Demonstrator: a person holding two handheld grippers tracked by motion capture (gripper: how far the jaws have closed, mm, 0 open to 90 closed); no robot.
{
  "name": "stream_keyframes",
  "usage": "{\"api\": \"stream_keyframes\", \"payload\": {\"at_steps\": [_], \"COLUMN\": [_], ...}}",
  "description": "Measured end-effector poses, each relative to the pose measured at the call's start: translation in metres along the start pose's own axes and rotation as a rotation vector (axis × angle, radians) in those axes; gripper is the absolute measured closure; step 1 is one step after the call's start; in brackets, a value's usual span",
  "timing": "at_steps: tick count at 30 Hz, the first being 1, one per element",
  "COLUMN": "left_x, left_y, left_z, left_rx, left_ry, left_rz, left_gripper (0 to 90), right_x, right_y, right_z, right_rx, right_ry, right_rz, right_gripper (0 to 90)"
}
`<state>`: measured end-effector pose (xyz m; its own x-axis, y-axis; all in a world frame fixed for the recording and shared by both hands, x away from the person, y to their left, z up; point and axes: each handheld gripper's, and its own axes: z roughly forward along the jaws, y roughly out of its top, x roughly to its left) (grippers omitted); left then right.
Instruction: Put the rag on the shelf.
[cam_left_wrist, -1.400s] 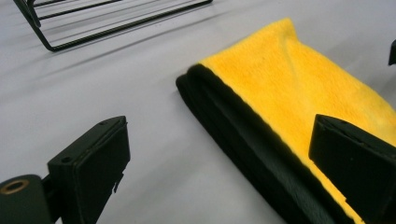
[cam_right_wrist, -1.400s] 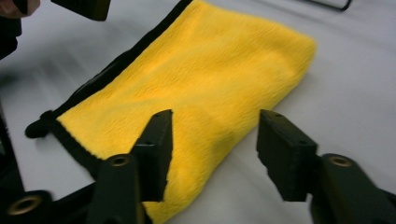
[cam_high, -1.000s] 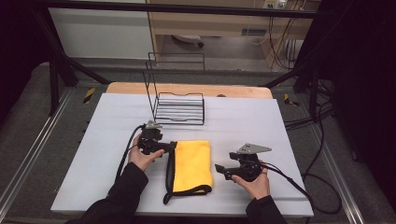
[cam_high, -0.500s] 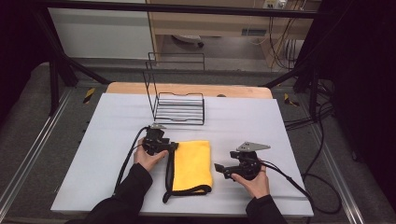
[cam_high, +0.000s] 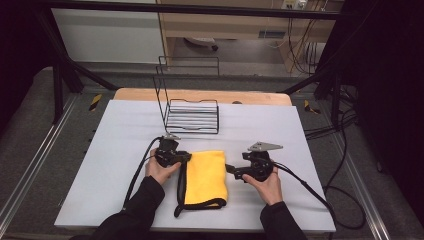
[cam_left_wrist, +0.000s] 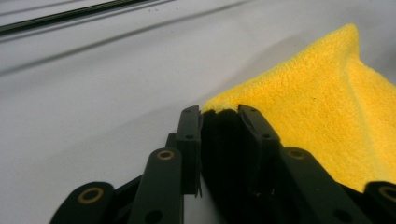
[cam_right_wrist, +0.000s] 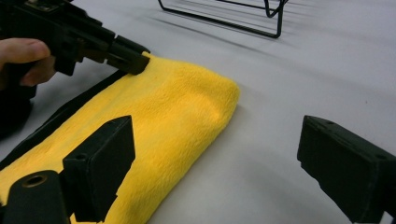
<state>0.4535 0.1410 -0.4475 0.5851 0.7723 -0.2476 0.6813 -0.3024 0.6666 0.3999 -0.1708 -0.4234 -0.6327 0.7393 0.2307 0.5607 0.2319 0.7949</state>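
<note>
Item one, nearest: my two forearms, coming in over the near edge of the worktop (cam_high: 100, 165), each hand carrying a gripper.

Item two: right gripper (cam_high: 231, 169), lying just beside the right edge of the yellow towel (cam_high: 206, 176). Its jaws are standing wide apart, grasping nothing; in the right gripper view one jaw is sitting over the cloth and the other over bare worktop, so I am judging it is being lined up to take that edge.

Item three: the yellow towel, folded, lying flat in the middle of the worktop between my hands, with a black trim (cam_high: 181, 186) running down its left side and along its near end.

Item four: left gripper (cam_high: 186, 157), at the towel's far left corner. Its jaws are clenched on that corner; the left gripper view is showing the dark trim pinched between them with yellow pile just beyond. I am holding here, I think, to anchor the cloth or lift it for another fold.

Item five, farthest: black wire rack (cam_high: 192, 112), standing apart from the towel toward the far edge, holding nothing.
</note>
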Motion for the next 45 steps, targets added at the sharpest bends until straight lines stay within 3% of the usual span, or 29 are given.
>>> {"api": "stream_keyframes", "payload": {"at_steps": [8,12,16,27,30,34,36,40,45], "left_x": [-0.002,-0.002,-0.002,-0.003,-0.004,-0.003,-0.002,-0.002,0.003], "left_y": [-0.001,-0.001,-0.001,-0.001,-0.001,-0.001,-0.001,-0.001,0.000], "left_z": [0.001,0.001,0.001,0.001,0.001,0.001,0.001,0.000,-0.004], "left_rx": [-0.001,-0.004,-0.008,-0.006,-0.008,-0.006,-0.008,-0.010,-0.018], "left_ry": [0.010,0.012,0.011,0.020,0.023,0.016,0.008,0.008,-0.024], "left_rz": [0.009,0.048,0.056,0.073,0.073,0.079,0.062,0.063,0.030], "left_gripper": [75.3,75.3,75.3,75.1,75.1,75.2,75.4,77.7,79.7], "right_x": [-0.007,-0.007,-0.011,-0.012,-0.008,-0.006,-0.006,-0.008,-0.007], "right_y": [0.019,0.024,0.023,0.019,0.018,0.018,0.019,0.021,0.023], "right_z": [0.040,0.053,0.061,0.069,0.070,0.070,0.069,0.068,0.064], "right_rx": [0.050,0.072,0.105,0.160,0.172,0.187,0.190,0.195,0.179], "right_ry": [-0.025,-0.034,-0.054,-0.031,-0.016,-0.006,-0.001,0.012,0.013], "right_rz": [0.032,0.038,0.060,0.102,0.102,0.140,0.143,0.166,0.150], "right_gripper": [19.5,33.6,42.4,57.0,66.3,76.2,81.0,83.8,84.2]}}
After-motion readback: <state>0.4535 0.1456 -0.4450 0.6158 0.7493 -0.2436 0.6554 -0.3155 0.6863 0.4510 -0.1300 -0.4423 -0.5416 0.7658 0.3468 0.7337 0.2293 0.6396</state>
